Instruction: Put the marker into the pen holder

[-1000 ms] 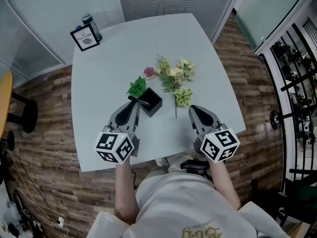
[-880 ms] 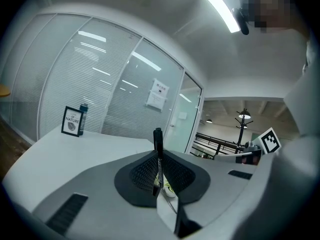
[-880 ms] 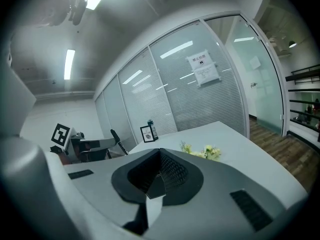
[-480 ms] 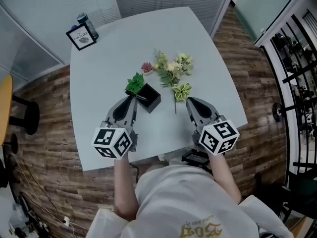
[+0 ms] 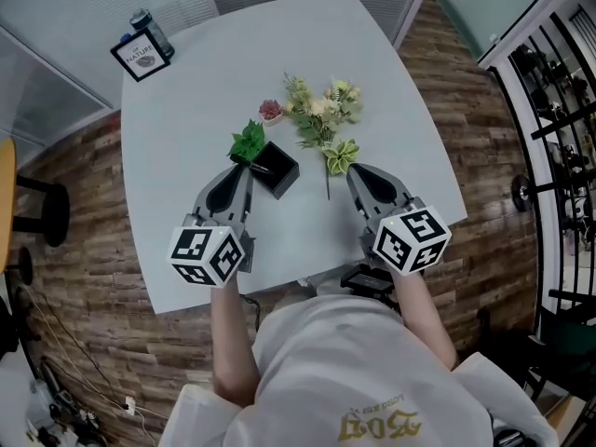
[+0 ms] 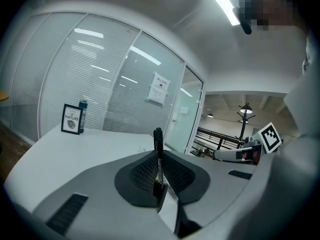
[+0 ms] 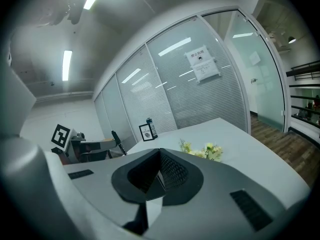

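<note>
Left claw (image 6: 158,185) pinching marker (image 6: 158,149), tip perhaps over pen holder (image 5: 282,171), right claw (image 7: 158,171) closed empty

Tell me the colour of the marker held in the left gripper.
Black. The marker shows best in the left gripper view.

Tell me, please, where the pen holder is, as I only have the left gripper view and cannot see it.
Observer: The pen holder stands on the table just beyond the left gripper and its marker, slightly right.
Operator: Is anything crowding it?
Observer: A green sprig lies right beside its far left side; flowers lie apart, further right.
Operator: And the right gripper?
Observer: Its jaws are shut on nothing.
</note>
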Motion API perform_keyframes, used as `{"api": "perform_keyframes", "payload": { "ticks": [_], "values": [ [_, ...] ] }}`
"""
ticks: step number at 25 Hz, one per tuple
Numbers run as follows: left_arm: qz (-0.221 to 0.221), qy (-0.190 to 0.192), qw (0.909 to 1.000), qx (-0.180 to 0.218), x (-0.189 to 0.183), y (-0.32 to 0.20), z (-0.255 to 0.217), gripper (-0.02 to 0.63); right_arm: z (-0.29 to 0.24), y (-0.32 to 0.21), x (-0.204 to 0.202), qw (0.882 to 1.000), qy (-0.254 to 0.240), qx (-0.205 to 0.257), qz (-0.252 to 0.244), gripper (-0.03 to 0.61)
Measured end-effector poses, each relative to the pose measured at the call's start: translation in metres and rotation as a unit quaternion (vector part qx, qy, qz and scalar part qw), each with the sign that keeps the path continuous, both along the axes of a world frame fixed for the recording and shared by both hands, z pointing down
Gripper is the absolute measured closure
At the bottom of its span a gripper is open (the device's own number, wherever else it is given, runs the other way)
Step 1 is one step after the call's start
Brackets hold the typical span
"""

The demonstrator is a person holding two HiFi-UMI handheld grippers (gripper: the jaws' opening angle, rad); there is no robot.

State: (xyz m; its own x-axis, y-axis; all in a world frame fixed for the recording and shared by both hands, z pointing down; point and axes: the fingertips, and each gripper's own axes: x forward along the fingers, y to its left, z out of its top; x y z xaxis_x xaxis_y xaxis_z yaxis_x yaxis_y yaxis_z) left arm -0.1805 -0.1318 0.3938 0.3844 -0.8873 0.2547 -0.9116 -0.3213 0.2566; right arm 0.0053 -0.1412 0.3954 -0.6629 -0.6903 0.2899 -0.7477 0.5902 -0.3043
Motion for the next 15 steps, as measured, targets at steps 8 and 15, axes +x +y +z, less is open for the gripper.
{"api": "perform_keyframes", "payload": {
  "ticks": [8,15],
  "values": [
    [-0.004,-0.004,0.9998,-0.018,-0.005,-0.015,0.017,0.581,0.015,-0.016,-0.002,1.000,0.006,-0.017,-0.004,0.562],
    [0.005,-0.021,0.9990,-0.039,0.001,-0.031,0.036,0.583,0.025,-0.032,0.002,1.000,0.009,-0.029,0.001,0.562]
  ]
}}
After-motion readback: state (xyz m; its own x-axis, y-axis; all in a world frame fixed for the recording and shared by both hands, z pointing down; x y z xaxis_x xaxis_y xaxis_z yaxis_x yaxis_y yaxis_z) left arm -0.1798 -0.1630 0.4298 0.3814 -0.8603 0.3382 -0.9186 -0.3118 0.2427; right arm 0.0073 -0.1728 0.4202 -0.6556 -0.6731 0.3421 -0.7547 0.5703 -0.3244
